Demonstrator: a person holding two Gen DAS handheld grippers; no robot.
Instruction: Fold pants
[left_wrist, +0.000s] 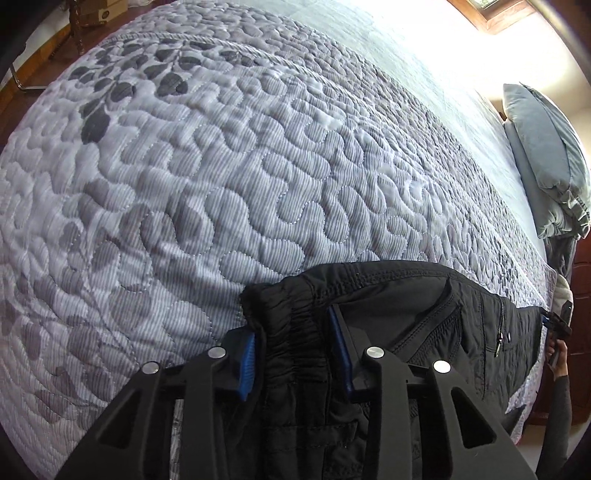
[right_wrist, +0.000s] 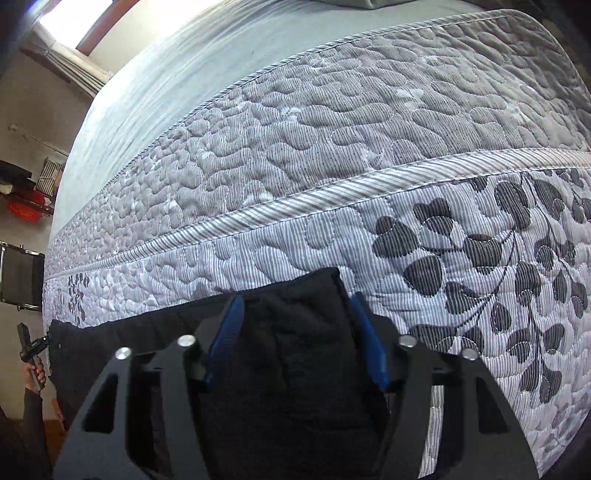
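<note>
Pants: I see the black quilted fabric pants (left_wrist: 424, 314) lying stretched along the near edge of the bed, elastic waistband end under my left tool, the other end under my right
Bed: a grey-and-white quilted bedspread with a dark leaf print (left_wrist: 221, 177) covers it; a plain pale grey sheet (right_wrist: 184, 66) shows beyond the quilt's corded border
Left tool: the black two-finger tool with blue pads (left_wrist: 295, 339) points steeply down, its pads pressed on either side of the gathered waistband; I read it as clamped on the pants
Right tool: the matching black tool with blue pads (right_wrist: 295, 332) has a thick bunch of the black fabric (right_wrist: 299, 314) filling the gap between its pads, both pads against the cloth; clamped on the pants too
Cross view: from the left camera my right tool shows small at the far end of the pants, with my hand (left_wrist: 554, 350) and dark sleeve below it
Pillow: a grey-blue cushion with a ruffled edge (left_wrist: 546, 155) stands at the bed's far right side, well apart from the pants
Room: wooden floor at the bed's far side; bright window light washes out the far part of the sheet
</note>
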